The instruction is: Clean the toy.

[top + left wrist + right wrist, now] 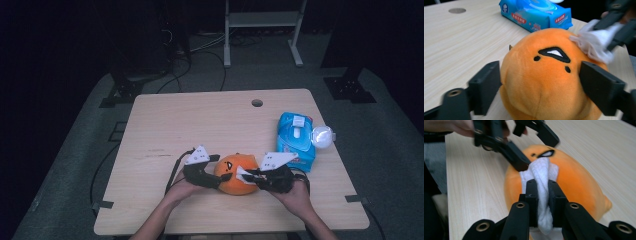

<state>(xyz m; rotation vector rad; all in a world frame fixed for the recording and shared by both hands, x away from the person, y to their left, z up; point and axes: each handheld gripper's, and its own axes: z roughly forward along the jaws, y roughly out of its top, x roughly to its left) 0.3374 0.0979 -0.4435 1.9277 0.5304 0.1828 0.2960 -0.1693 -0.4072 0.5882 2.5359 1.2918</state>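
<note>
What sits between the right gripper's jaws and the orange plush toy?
A white wipe, pinched in the right gripper and pressed against the orange plush toy, seen in the right gripper view.

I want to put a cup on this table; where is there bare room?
The table is bare across its left half and far edge around the round hole. It is crowded at the near middle, where both grippers meet the orange plush, and right, by the wipes pack.

Count: 1 orange plush toy [236, 175] on 1 wooden table [200, 125]. 1 white wipe [541, 192], bunched. 1 blue wipes pack [295, 140], with 1 round clear lid [321, 136] at its edge. 2 handheld grippers: left gripper [222, 177], right gripper [246, 175]. 2 hands holding them. 1 round hole [257, 103] in the tabletop.
</note>
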